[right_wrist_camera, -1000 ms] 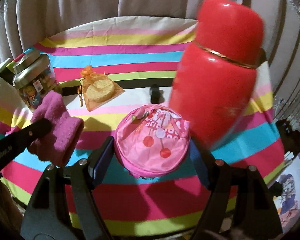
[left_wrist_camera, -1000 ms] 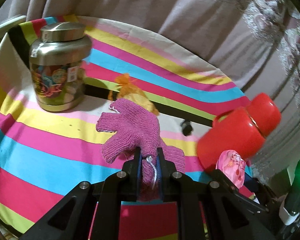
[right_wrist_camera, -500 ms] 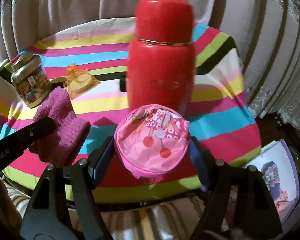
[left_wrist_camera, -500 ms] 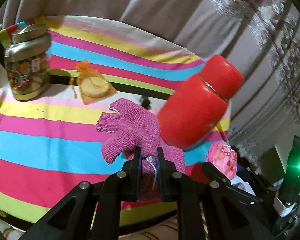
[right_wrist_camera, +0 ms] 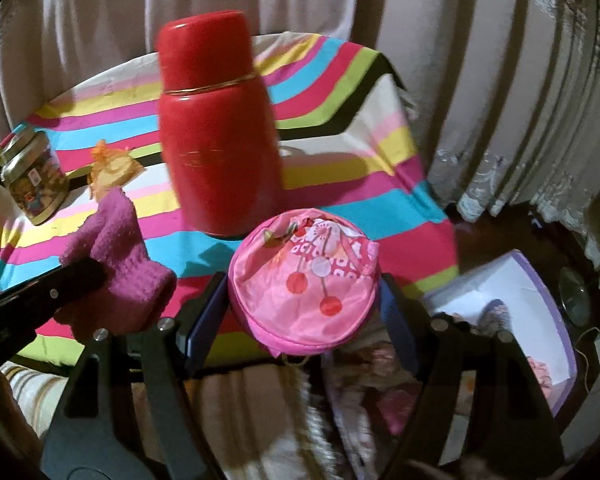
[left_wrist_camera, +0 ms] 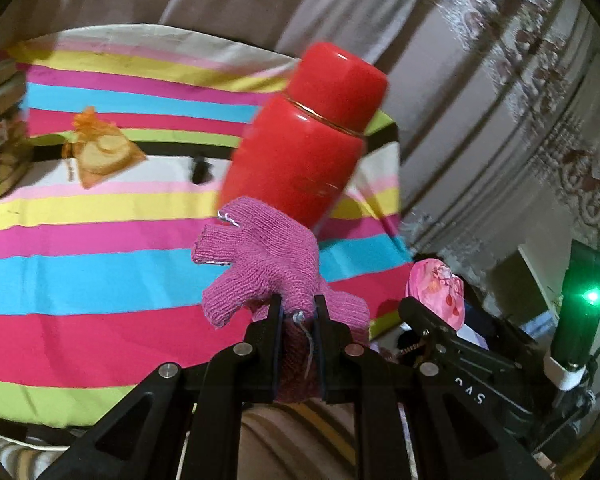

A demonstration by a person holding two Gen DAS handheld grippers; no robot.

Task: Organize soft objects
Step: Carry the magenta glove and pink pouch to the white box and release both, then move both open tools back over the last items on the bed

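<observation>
My left gripper [left_wrist_camera: 298, 310] is shut on the cuff of a magenta knitted glove [left_wrist_camera: 268, 256], held in the air over the front right part of the striped table [left_wrist_camera: 80, 280]. My right gripper [right_wrist_camera: 304, 296] is shut on a round pink pouch [right_wrist_camera: 304, 276] with a cherry print, its pads pressing the pouch's sides. In the right wrist view the glove [right_wrist_camera: 116, 272] and the left gripper's black arm sit at the left. In the left wrist view the pink pouch [left_wrist_camera: 436, 292] shows at the right, past the table's edge.
A tall red flask [right_wrist_camera: 216, 136] stands on the striped cloth close behind both held things. An orange mesh bag [left_wrist_camera: 100, 152] and a metal-lidded jar [right_wrist_camera: 32, 176] sit further left. A white box with a purple rim [right_wrist_camera: 512, 300] lies on the floor at the right. Curtains hang behind.
Both grippers have carried the glove and the pouch rightward, toward the table's right edge. The jar and mesh bag slid left in view, and the floor box came into sight.
</observation>
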